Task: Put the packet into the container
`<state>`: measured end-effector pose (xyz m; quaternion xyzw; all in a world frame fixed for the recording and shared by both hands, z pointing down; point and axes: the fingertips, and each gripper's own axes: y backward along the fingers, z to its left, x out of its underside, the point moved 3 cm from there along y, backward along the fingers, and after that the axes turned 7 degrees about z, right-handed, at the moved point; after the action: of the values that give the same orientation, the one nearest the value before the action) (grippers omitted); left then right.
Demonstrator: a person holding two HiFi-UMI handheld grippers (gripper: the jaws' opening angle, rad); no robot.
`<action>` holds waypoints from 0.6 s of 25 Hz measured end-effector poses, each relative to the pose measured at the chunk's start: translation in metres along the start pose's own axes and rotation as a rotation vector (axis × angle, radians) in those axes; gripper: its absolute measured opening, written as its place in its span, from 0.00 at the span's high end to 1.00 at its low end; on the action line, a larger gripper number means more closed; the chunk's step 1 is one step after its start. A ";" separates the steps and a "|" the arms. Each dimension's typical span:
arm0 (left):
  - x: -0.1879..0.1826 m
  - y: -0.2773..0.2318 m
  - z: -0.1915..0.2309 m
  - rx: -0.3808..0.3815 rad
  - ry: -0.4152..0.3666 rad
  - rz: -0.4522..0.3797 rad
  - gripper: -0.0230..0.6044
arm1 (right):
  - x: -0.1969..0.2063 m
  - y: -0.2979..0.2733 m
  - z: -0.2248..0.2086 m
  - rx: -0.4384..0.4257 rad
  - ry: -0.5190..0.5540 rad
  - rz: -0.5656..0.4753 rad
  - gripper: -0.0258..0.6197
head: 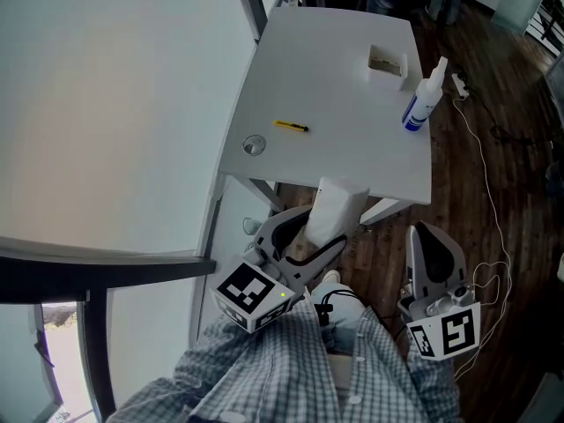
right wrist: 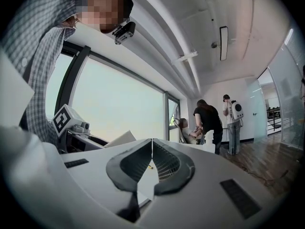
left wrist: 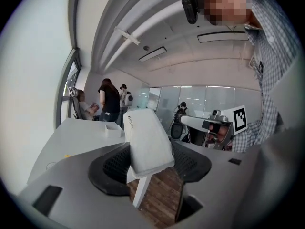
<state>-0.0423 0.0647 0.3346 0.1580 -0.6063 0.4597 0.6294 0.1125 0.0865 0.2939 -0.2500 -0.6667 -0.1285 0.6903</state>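
Closest to the head camera is the checked shirt (head: 291, 368) of the person carrying the rig for me, with both tools just beyond it. From the left gripper view I read the left gripper (left wrist: 150, 160) as clamped on the packet (left wrist: 147, 140). It is a white, pillow-shaped pack standing up between the dark ribbed pads, tilted a little. A short line of dark print runs near its upper edge, too small for me to read.

I see the right gripper (right wrist: 152, 149) with its jaws pressed together and nothing between them. Each tool carries a cube with black-and-white square markers, the left cube (head: 255, 295) and the right cube (head: 448, 331). They show patterns only, no words.

The packet hangs over the wooden floor (head: 458, 174), its top at the near edge of the white table (head: 344, 122). It is well apart from the container (head: 390, 77), a small white open box at the table's far side. Just beside the container lies a spray bottle (head: 424, 100) with a blue label whose print I cannot make out. A yellow pen (head: 291, 127) lies nearer, with a small round fitting (head: 254, 145) near the left edge.
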 end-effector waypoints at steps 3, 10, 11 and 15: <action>-0.006 -0.007 -0.002 -0.014 -0.037 -0.003 0.54 | -0.001 0.000 -0.011 -0.004 0.010 -0.005 0.94; -0.011 -0.017 -0.001 -0.053 -0.026 0.007 0.54 | 0.000 -0.002 -0.025 -0.027 0.014 -0.012 0.94; -0.011 -0.018 -0.002 -0.055 -0.027 0.004 0.54 | 0.000 -0.002 -0.026 -0.030 0.016 -0.011 0.94; -0.017 -0.022 -0.004 -0.043 -0.024 -0.022 0.54 | -0.004 0.001 -0.031 -0.028 0.034 -0.019 0.94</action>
<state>-0.0202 0.0493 0.3263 0.1568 -0.6218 0.4376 0.6303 0.1391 0.0707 0.2898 -0.2514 -0.6553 -0.1485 0.6967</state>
